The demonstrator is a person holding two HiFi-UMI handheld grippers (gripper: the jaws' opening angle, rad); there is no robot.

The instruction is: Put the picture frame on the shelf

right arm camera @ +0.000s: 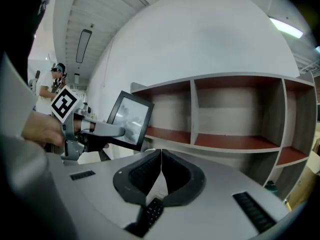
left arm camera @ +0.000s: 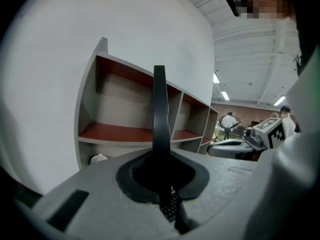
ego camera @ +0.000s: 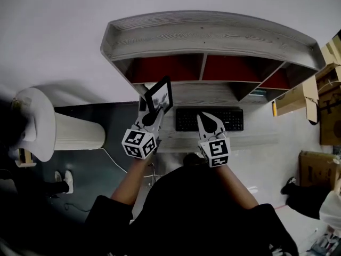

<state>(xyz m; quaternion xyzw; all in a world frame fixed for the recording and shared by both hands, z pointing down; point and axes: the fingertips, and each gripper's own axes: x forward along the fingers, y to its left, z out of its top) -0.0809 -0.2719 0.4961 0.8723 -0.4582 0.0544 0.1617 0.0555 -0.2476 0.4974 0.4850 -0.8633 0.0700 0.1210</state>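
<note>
White wall stands behind the shelf (ego camera: 213, 33), which has red boxes inside and rises above a desk (ego camera: 261, 140) with a keyboard (ego camera: 234, 119). The left gripper (ego camera: 153, 112) pinches the frame (ego camera: 160, 95) tight near its lower part. The frame stands up in the air, in front of the left red box, not yet on the shelf. The right gripper (ego camera: 209, 122) is squeezed closed with nothing in it, above the keyboard.

Left claw (ego camera: 153, 112) clamped, right claw (ego camera: 204, 118) closed, side by side
</note>
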